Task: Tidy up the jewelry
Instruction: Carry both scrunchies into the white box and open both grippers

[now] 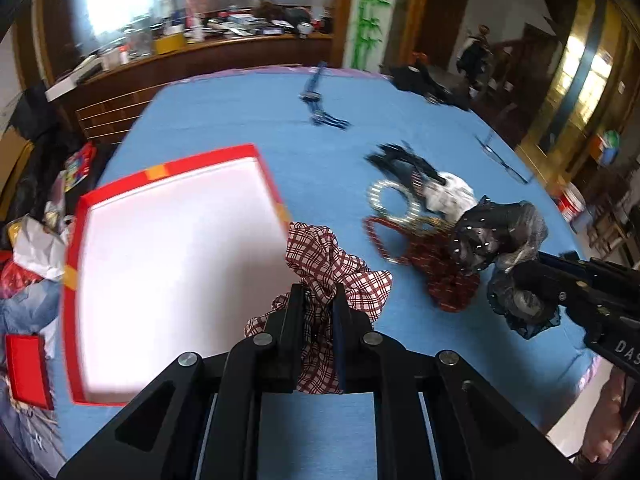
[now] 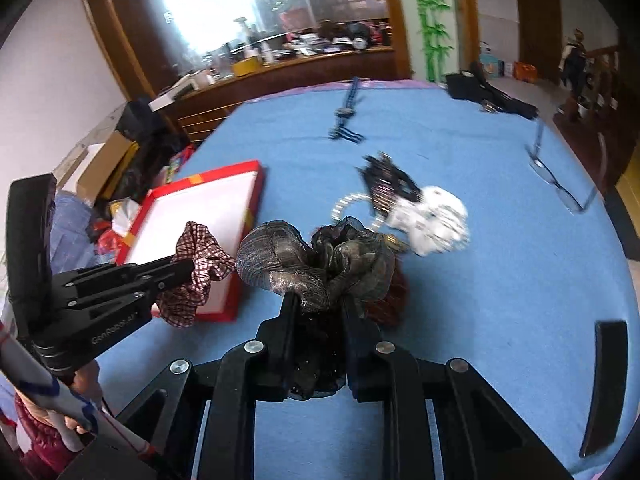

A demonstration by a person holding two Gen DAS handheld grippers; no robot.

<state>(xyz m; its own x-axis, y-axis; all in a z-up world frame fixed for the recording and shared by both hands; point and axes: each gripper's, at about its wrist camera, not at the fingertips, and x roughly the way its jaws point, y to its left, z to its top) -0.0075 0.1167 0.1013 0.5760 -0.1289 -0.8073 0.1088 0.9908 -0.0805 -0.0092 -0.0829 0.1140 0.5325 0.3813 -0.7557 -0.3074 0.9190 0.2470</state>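
My left gripper [image 1: 318, 294] is shut on a red-and-white plaid scrunchie [image 1: 332, 264], held above the blue table near the right edge of a red box with a white inside [image 1: 168, 248]. My right gripper [image 2: 318, 300] is shut on a dark shimmery grey scrunchie [image 2: 312, 260], lifted off the cloth. In the left wrist view that grey scrunchie [image 1: 500, 236] hangs at the right. A pile remains on the table: a dark red scrunchie [image 1: 448, 284], a pearl bracelet [image 1: 394, 200], a red bead bracelet [image 1: 380, 240], a white scrunchie [image 1: 450, 194] and a black hair piece [image 1: 400, 158].
A blue necklace [image 1: 320, 100] lies at the far side of the blue tablecloth [image 1: 280, 148]. Glasses [image 2: 556, 184] rest at the right, a black pouch [image 2: 480, 90] at the far right. A small red lid [image 1: 28, 372] and bags crowd the left edge. A black strip [image 2: 604, 384] lies near right.
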